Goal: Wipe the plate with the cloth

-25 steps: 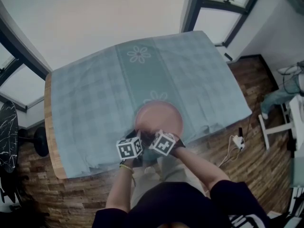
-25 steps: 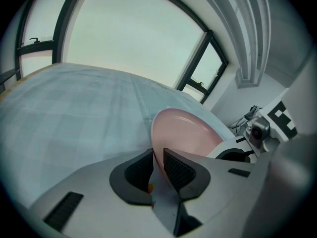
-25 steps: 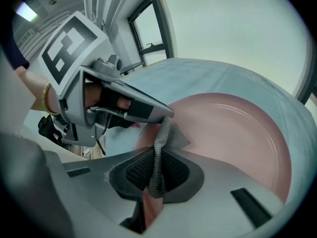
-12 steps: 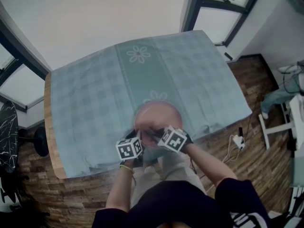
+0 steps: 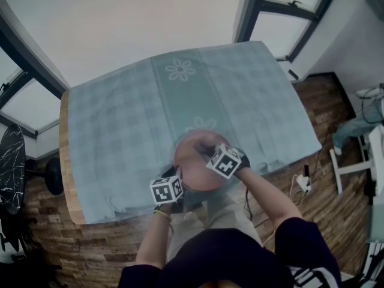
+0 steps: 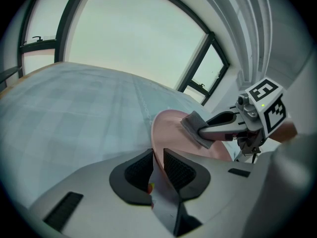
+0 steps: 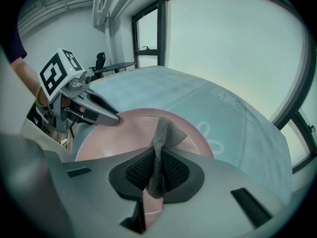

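Lower centre: my left gripper [image 6: 157, 158] clamps the pink plate [image 6: 171, 128] steady while my right gripper [image 7: 158, 170] pinches the grey cloth [image 7: 166, 130] to wipe it

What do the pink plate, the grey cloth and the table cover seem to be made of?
Plate: smooth pink surface, soft sheen; ceramic or plastic, I cannot tell which. Cloth: grey textile with a visible knit-like mesh, folded softly. Tablecloth: thin fabric, matte, with checks and flowers; it drapes at its edges.
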Action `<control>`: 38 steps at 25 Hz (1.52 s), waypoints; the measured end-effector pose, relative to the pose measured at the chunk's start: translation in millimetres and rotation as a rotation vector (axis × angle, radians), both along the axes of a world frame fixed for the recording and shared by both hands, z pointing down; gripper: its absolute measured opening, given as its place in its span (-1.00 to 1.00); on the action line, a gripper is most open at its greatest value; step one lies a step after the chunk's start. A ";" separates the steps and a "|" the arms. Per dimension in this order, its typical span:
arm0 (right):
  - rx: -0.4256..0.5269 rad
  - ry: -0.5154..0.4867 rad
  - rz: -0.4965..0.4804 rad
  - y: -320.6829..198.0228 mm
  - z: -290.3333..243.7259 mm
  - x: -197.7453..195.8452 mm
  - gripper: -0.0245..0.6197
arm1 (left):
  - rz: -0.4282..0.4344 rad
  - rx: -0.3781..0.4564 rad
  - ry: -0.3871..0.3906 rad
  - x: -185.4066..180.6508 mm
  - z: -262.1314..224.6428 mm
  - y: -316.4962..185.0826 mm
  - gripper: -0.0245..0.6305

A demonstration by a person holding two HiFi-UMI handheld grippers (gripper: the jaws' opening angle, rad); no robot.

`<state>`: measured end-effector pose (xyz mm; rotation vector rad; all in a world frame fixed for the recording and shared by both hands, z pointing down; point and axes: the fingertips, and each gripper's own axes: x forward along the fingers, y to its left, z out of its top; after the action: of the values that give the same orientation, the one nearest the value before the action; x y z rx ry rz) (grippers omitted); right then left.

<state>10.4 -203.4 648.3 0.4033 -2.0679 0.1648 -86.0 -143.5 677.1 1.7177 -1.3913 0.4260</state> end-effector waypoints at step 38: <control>-0.098 0.113 -0.089 28.0 37.1 7.5 -0.82 | 0.003 -0.008 -0.019 0.7 2.2 -0.4 -0.69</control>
<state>17.9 -175.3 685.3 0.2549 -1.9537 0.1848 -85.3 -144.0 679.2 1.7136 -1.3996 0.4498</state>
